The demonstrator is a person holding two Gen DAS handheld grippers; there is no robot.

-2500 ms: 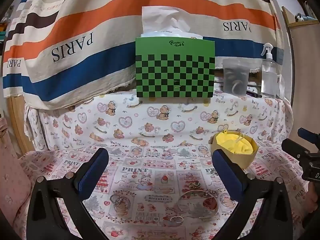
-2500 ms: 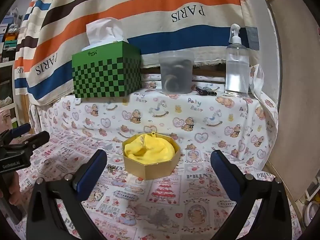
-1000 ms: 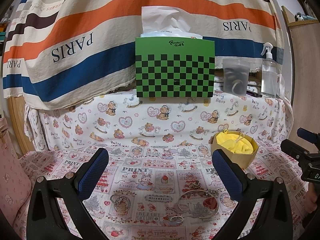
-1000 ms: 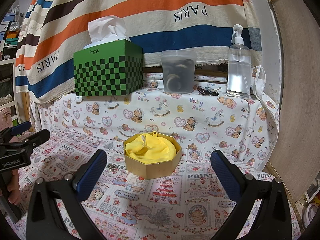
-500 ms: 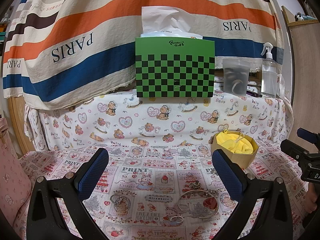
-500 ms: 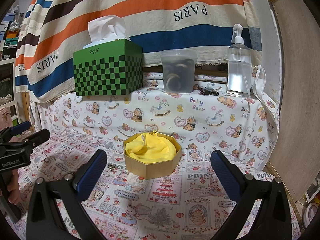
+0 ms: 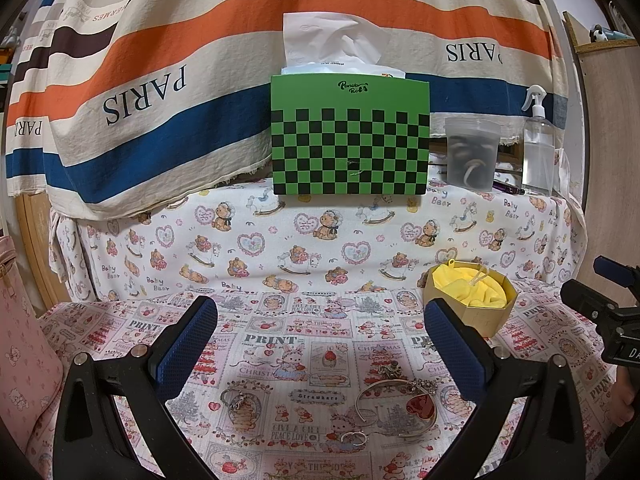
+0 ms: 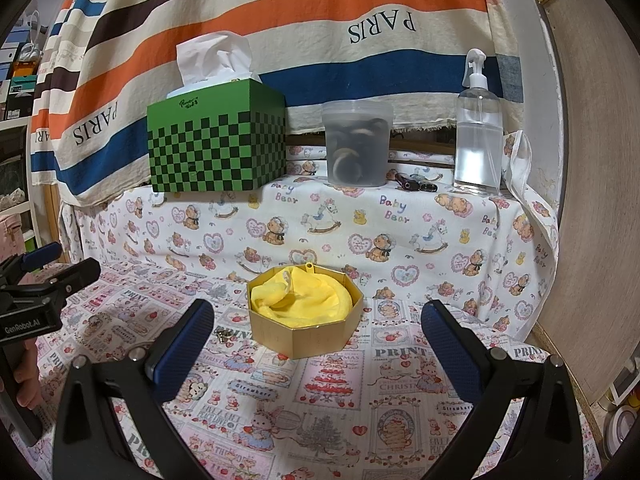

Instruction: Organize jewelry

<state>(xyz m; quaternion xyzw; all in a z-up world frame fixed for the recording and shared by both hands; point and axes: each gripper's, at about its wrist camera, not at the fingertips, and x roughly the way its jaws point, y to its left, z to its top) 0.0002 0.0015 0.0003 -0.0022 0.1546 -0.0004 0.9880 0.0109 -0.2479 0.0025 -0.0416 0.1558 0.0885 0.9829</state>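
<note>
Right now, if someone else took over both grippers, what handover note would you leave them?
Left gripper: jaws open, empty, above the loose jewelry.
Right gripper: jaws open, empty, facing the gold box.
On the printed cloth near the left gripper: a bangle with a red heart charm, a key ring, a small ring and a small clump of pieces.
The box holds only its yellow lining, as far as shows.
Done: nothing. Left: every piece into the box.

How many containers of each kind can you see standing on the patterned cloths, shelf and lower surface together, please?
Tissue box: 1
Plastic tub: 1
Spray bottle: 1
Gold octagonal box: 1
Total: 4
</note>
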